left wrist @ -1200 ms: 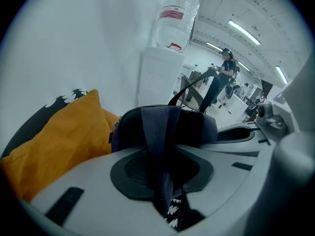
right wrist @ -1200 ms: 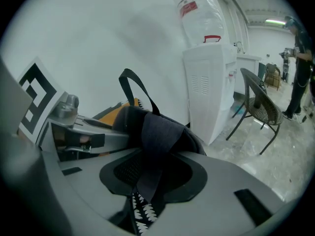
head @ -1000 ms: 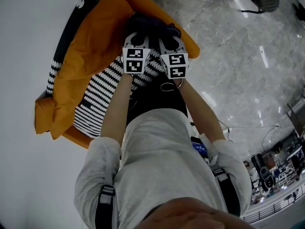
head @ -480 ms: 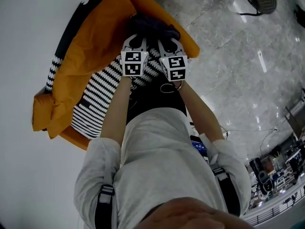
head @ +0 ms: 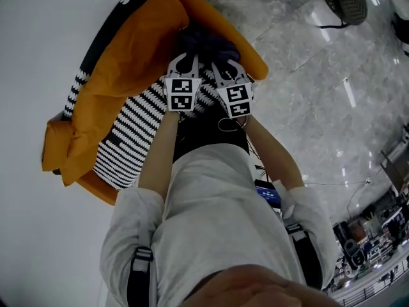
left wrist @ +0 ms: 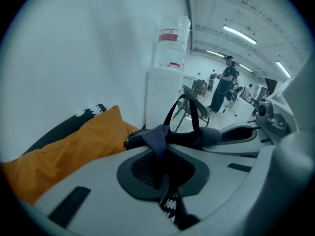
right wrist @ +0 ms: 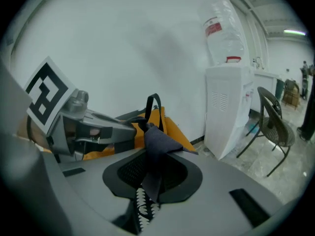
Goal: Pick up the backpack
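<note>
Finds the backpack (head: 206, 42) as a dark, slumped bundle on top of the orange blanket (head: 128, 50), at the end farthest from the body and near the wall (head: 38, 56). Takes it from the near side at two spots just beside each other, probably so that the soft cloth comes up evenly instead of swinging from one corner. Pinches a fold of dark strap in the left gripper (left wrist: 162, 168), jaws pressed together on the cloth. Catches a similar dark flap in the right gripper (right wrist: 150, 173), jaws closing with the cloth already squeezed between the pads. Leaves the carry loop (left wrist: 184, 109) standing free above the bundle, untouched. Reads as the start of the lift; cannot tell whether the bulk has left the blanket.

Shows a black-and-white striped mat (head: 131, 139) under the blanket. Past the blanket's end, shows a white water dispenser (right wrist: 229, 107) with a bottle (right wrist: 221, 33) on top, and a chair (right wrist: 273, 124) beside it on the polished floor (head: 319, 94). Finds nothing lying on the backpack or across the way up. Risks only a snag on loose blanket folds, or a slip from so thin a pinch.
</note>
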### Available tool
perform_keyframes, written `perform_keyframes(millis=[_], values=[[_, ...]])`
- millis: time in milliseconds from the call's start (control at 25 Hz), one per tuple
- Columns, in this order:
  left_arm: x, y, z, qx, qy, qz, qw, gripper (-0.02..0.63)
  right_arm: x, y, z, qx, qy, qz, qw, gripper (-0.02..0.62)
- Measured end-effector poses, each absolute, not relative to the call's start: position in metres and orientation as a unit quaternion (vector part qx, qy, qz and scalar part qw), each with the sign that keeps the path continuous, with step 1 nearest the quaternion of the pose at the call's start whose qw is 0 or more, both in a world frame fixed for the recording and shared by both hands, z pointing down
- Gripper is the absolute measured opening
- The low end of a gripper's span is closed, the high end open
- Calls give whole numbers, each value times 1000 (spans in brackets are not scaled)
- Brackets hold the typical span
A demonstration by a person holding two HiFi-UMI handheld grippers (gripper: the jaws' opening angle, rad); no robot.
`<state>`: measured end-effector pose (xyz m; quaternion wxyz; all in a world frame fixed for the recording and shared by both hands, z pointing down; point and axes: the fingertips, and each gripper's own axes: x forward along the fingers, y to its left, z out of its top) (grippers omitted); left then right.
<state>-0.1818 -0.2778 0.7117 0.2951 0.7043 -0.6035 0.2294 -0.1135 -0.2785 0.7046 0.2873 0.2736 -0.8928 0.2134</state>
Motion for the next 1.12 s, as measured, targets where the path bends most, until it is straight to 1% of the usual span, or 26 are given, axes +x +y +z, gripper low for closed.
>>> perform_keyframes(millis=[160,800,1120], values=[[-187,-263,702,698,-613,220,299,26,-117,-264,693,247,-902,194,295,87],[-194,-227,675,680,-635,207,303,26,-117,-233,675,213,-910,185,304,84],[-199,-219,662,669,-651,193,303,26,-121,-230,667,213,-912,191,294,83]])
